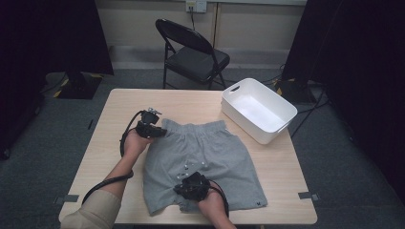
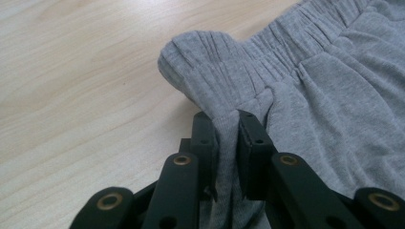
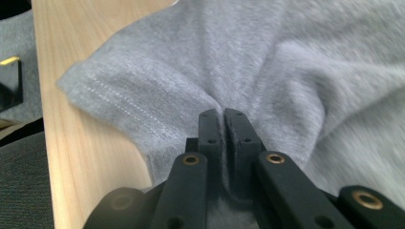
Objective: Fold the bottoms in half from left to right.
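My left gripper (image 2: 228,125) pinches the shorts (image 1: 203,160) at the gathered waistband corner, jaws narrowed on a fold of cloth — this anchors the far left corner, in my judgement so the garment can be lifted or folded without sliding. Ahead of those jaws the elastic band bunches into a raised hump above the table (image 1: 119,102). My right gripper (image 3: 223,125) is clamped on a pinch of fabric near the leg hem at the table's near edge; jaws nearly meeting, cloth puckered between them. Holding two corners on one side suggests a fold across.

The shorts lie flat mid-table — grey jersey, ribbed elastic waist, stitched hems, a small mark on one leg. Beyond and right of my right gripper sits a white bin (image 1: 258,109).
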The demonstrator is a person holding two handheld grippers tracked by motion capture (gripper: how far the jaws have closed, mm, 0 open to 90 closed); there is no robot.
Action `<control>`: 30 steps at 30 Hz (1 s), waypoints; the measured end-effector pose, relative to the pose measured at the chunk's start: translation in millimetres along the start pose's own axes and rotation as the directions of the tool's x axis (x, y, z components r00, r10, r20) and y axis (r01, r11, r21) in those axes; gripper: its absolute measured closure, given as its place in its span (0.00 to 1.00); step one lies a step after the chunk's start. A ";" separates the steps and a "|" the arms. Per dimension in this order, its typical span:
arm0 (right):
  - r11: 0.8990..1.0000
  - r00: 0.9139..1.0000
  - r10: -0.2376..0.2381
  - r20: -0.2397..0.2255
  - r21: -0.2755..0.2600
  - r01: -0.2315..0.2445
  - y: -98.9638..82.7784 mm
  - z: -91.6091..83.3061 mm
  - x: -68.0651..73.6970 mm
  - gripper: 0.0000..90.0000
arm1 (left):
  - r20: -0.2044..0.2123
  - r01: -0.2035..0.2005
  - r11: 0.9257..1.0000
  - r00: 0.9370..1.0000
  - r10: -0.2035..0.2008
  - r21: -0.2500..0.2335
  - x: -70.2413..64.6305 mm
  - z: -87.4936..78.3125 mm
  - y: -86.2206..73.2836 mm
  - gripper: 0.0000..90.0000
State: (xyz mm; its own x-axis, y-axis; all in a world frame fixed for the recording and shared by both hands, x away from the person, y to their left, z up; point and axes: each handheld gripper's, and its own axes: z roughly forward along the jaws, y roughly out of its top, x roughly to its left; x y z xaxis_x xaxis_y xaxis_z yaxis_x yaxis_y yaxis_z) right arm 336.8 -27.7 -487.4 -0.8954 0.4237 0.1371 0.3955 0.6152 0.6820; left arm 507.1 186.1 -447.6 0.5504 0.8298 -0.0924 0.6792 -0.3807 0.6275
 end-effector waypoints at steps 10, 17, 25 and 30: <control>0.996 0.999 -0.044 -0.024 -0.073 0.043 25.9 -1.7 17.4 0.63 | -0.008 -0.008 1.000 1.000 0.008 -0.007 -2.1 -2.0 1.1 0.88; 0.992 0.988 -0.112 -0.104 -0.066 0.105 43.2 27.8 43.8 0.58 | -0.006 -0.012 1.000 1.000 0.012 -0.007 -1.5 -3.0 0.1 0.88; 0.987 0.978 -0.160 -0.135 -0.025 0.158 45.3 48.3 55.2 0.52 | -0.008 -0.006 1.000 1.000 0.006 -0.011 -1.6 -2.4 -1.8 0.88; 0.976 0.970 -0.215 -0.115 0.016 0.218 44.2 55.2 61.6 0.48 | -0.011 -0.001 1.000 1.000 0.001 -0.011 -1.0 -0.9 -3.9 0.88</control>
State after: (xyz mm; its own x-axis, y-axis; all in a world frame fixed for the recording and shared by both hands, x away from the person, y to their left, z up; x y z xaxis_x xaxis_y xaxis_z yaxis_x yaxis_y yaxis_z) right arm 310.4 62.3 -488.4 -0.9768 0.2026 0.0689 0.1941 0.7031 0.6841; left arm 503.5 187.2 -449.3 0.5459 0.8337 -0.0832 0.6733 -0.3774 0.6358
